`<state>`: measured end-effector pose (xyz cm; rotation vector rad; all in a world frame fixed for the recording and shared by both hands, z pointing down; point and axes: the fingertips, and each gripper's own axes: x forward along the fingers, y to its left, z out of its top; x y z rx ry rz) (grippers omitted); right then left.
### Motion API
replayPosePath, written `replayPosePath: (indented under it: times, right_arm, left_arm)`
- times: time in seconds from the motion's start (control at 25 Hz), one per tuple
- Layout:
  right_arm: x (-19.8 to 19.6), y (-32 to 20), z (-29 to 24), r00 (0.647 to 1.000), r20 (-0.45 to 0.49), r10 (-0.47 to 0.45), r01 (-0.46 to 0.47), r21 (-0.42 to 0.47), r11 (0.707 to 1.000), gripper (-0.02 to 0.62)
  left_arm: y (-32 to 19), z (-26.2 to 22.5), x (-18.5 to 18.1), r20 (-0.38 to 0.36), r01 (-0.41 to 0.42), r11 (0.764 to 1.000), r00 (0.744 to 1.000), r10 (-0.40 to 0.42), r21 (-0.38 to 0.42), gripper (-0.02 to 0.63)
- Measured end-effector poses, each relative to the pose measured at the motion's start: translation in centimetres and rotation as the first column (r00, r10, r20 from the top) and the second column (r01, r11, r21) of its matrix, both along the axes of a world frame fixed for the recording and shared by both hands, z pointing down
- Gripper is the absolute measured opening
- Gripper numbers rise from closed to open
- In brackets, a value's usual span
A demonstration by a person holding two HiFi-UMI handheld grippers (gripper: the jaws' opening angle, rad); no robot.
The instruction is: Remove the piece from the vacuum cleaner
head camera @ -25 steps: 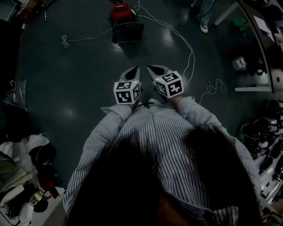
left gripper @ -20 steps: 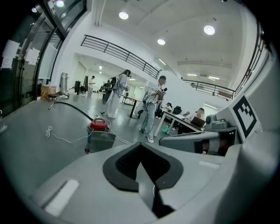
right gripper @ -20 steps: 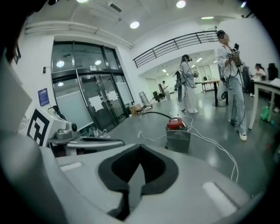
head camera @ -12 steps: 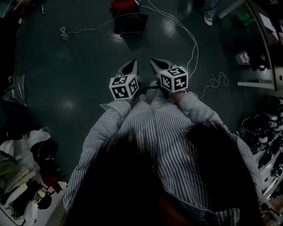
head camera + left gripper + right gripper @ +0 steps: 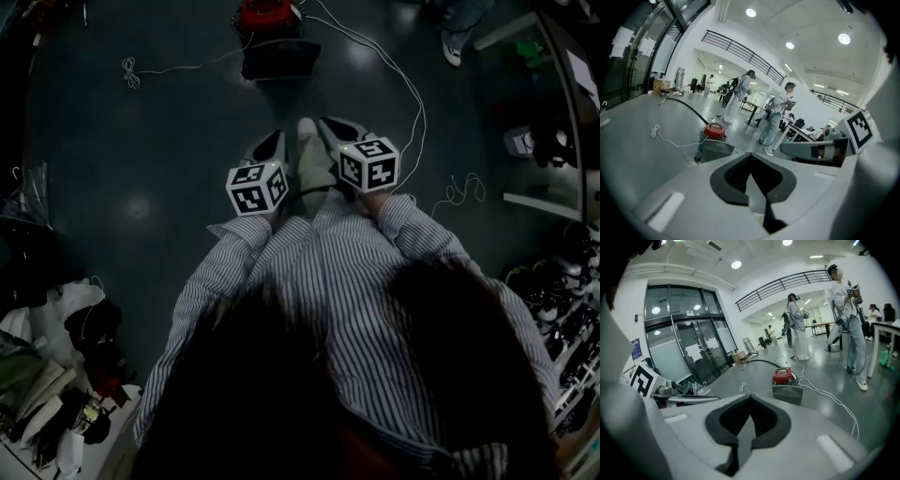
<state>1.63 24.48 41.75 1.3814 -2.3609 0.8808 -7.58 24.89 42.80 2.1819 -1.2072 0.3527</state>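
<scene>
The vacuum cleaner is a small red canister on the dark floor at the top of the head view, with a dark grey box-like piece in front of it. Both gripper views show it ahead: the red canister with the grey piece, and the red canister with the grey piece. My left gripper and right gripper hang side by side at waist height, well short of it. Both are shut and hold nothing. A shoe shows between them.
A white cable loops across the floor from the vacuum cleaner to the right. A black hose lies behind it. Shelving stands at the right, clutter at the lower left. People stand beyond.
Both grippers have drifted up the head view toward the vacuum cleaner. A shoe has come into sight between them. The jaws stay shut.
</scene>
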Motion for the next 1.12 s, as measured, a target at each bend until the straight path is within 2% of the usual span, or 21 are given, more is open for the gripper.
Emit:
replayPosePath:
  times: [0.28,0.48,0.6,0.8,1.12]
  right_arm:
    - [0.7,-15.4,0.2,0.996,0.047,-0.078,0.080,-0.027,0.996,0.002]
    - [2.3,-23.8,-0.6,0.994,0.056,-0.097,0.098,-0.018,0.995,0.002]
    - [2.9,-26.5,0.9,0.994,0.065,-0.088,0.091,-0.051,0.994,0.002]
    - [3.3,-28.8,4.1,0.996,0.051,-0.072,0.078,-0.127,0.989,0.002]
    - [4.6,-32.1,7.4,0.998,0.000,-0.069,0.068,-0.182,0.981,0.002]
  left_arm:
    - [-14.7,0.7,1.5,0.041,0.044,0.999,0.998,-0.043,-0.031,0.005]
    - [-22.2,0.0,3.0,0.056,0.051,0.998,0.997,-0.049,-0.035,0.005]
    - [-24.1,1.1,3.3,0.078,0.030,0.998,0.997,-0.025,-0.057,0.005]
    - [-25.8,3.8,2.2,0.073,0.063,0.986,0.996,-0.052,-0.156,0.006]
    - [-30.6,7.9,2.2,0.074,0.010,0.979,0.997,0.005,-0.206,0.006]
